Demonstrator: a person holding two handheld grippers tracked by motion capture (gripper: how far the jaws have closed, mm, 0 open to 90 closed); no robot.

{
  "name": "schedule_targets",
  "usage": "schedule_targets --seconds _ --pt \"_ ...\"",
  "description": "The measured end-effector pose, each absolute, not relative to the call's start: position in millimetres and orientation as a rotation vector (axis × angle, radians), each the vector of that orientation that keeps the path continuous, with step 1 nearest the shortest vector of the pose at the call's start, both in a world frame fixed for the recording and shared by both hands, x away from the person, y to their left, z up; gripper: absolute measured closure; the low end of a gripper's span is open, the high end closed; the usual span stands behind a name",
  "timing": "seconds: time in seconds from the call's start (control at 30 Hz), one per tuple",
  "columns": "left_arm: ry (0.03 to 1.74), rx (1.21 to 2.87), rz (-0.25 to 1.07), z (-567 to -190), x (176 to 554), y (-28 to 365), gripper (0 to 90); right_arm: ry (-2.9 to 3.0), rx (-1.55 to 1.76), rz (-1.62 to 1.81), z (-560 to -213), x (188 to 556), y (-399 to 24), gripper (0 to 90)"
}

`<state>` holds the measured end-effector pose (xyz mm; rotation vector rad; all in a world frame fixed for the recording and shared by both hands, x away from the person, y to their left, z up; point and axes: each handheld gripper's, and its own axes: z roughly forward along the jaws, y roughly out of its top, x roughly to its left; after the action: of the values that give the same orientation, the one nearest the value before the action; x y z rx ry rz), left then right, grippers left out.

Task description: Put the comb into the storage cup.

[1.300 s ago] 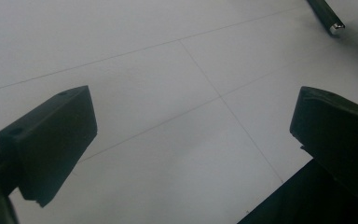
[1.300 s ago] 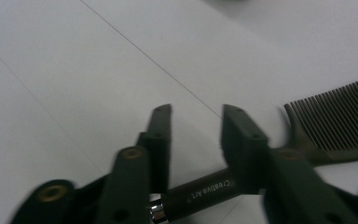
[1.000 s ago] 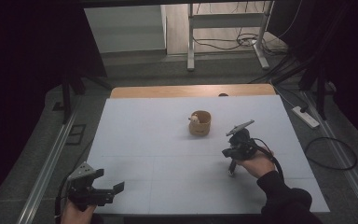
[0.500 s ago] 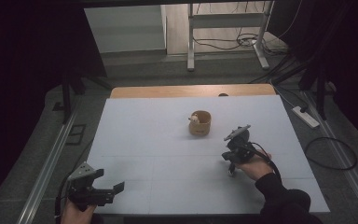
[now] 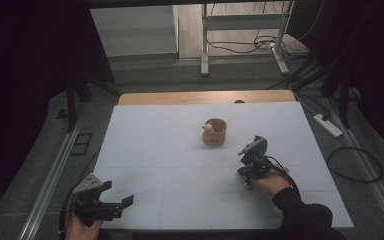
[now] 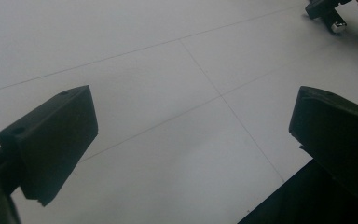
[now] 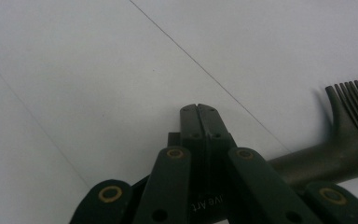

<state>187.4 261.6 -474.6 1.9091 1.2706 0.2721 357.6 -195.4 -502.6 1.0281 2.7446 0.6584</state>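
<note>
Pinching a dark comb [image 7: 340, 140] against the white table [image 5: 155, 145].
Right hand-held gripper [image 7: 200, 109] pressed together on its handle; left hand-held gripper [image 6: 191, 140] spread wide.

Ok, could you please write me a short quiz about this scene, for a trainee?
1. True or false: the left gripper is open.
2. What lies beside the right gripper in the right gripper view? A spoon; B comb; C brush.
3. What stands near the middle of the table in the high view?
Key: 1 true. 2 B. 3 a small wooden cup.
</note>
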Motion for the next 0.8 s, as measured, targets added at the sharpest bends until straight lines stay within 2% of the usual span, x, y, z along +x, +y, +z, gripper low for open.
schedule_targets --seconds 0.8 --pt "1.261 1.914 0.271 -474.4 187.3 261.1 1.8 2.732 1.14 0.657 -500.8 349.6 -223.5 89.5"
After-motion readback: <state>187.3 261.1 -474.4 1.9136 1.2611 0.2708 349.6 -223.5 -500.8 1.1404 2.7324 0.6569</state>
